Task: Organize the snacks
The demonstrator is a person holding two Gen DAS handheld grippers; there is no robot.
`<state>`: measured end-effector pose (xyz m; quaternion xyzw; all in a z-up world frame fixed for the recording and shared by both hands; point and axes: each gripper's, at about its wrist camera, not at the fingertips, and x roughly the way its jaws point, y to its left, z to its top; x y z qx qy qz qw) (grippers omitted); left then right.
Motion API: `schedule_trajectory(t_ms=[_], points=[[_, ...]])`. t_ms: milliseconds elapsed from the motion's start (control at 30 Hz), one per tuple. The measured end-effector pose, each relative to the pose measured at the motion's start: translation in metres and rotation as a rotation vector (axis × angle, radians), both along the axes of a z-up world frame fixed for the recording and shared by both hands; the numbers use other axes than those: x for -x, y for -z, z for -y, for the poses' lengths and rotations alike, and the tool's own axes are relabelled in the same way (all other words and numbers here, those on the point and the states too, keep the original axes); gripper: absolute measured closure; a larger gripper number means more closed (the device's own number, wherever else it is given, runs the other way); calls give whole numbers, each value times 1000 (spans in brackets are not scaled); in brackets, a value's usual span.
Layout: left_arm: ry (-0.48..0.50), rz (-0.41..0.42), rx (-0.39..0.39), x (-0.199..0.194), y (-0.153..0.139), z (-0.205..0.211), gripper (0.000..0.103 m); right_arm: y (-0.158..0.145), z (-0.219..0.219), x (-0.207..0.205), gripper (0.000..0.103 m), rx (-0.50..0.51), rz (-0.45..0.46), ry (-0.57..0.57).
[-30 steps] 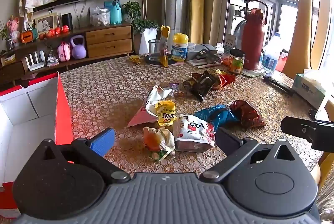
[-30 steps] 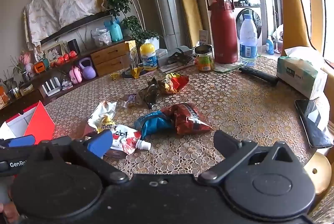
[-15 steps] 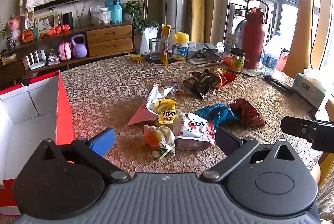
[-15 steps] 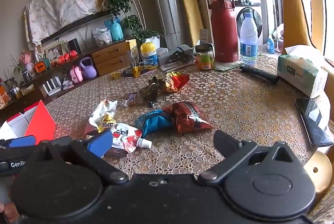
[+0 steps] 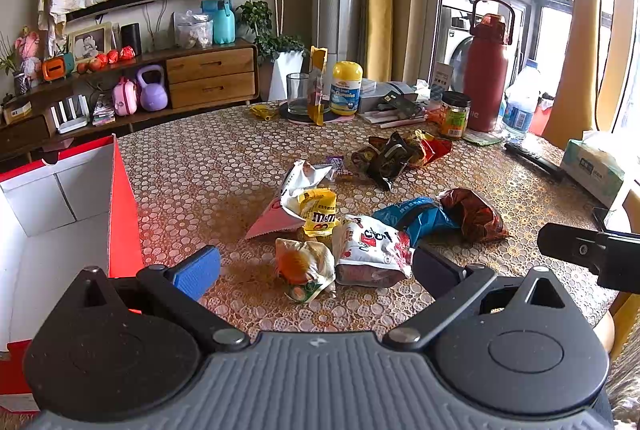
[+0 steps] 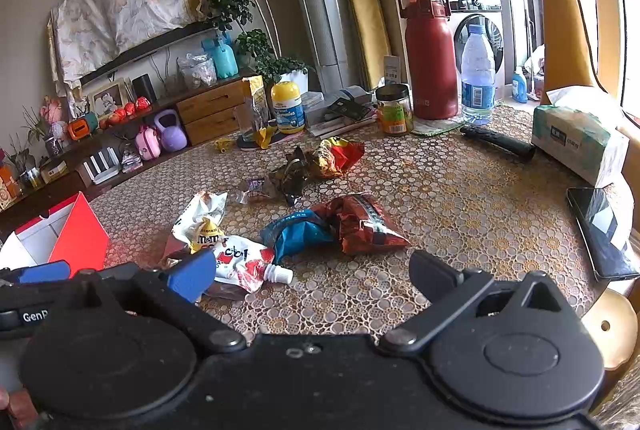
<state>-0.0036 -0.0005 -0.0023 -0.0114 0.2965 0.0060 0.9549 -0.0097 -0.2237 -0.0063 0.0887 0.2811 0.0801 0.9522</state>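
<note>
- Sitting dead ahead of your left gripper point(image 5: 316, 268), the small orange-print packet point(image 5: 306, 268) lies between its spread, empty fingers, at the near edge of the snack pile.
- Just right of it, touching, is the white-and-red pouch point(image 5: 372, 250); its long axis runs away from you.
- Red box point(image 5: 120, 205) stands open to the left, well apart from the pile.
- Your right gripper point(image 6: 312, 276) is also spread and empty; the left looks nearer to the packet.
</note>
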Motion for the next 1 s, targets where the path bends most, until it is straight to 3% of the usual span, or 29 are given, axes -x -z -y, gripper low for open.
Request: schedule_trajectory(t_ms=[1000], points=[[3,-5,-1,2,2,-1,0,0,-2,1,0,-1,-2,-2]])
